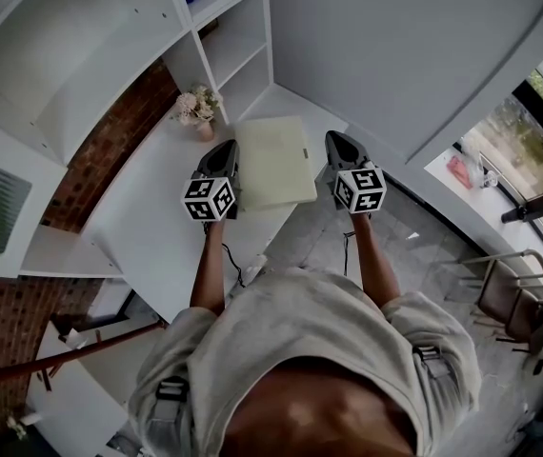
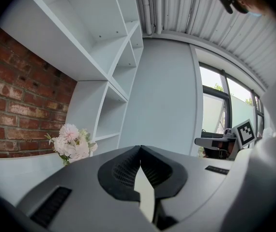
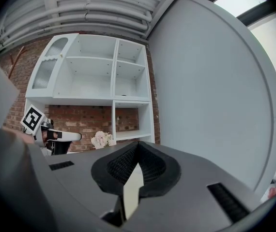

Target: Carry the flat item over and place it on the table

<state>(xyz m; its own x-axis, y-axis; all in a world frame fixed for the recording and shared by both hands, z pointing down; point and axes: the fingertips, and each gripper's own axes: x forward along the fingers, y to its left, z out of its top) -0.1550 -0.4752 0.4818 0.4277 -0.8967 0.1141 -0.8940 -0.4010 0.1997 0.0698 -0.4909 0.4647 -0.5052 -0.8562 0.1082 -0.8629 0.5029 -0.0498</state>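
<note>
"Cream-coloured, thin, rectangular: the flat item (image 1: 271, 163). Where is it?" my neighbour asks.

"Between the two tools, over the near edge of the white desk (image 1: 148, 227). Its right part reaches past that edge, above the floor. Whether its underside touches the desk top, I cannot tell from here."

"And the grips?"

"Left hand-held gripper (image 1: 226, 155): jaws pinched onto the item's left edge. Right hand-held gripper (image 1: 336, 150): jaws pinched onto the right edge, roughly opposite. In each gripper view only a pale sliver of the item shows between the dark ribbed pads (image 2: 121, 170), so the bite is narrow and close to the rim."

"How would you expect it to handle?"

"Light, I judge, and fairly stiff: it spans from one pinch to the other with no visible sag. The surface looks smooth, so a narrow edge grip may slip if one side tilts or pulls outward. Opposite long edges near their middles, as taken now, seem the sound places to hold; the two sides should be kept level and lowered together."

"What surrounds it?"

"Beyond its far left corner, pink-and-white flowers (image 1: 198, 106) stand on the desk, near but apart from the item. Behind them are white shelves (image 1: 229, 41) and a brick wall (image 1: 119, 136). The desk surface to the left of the item looks bare enough to receive it."
</note>
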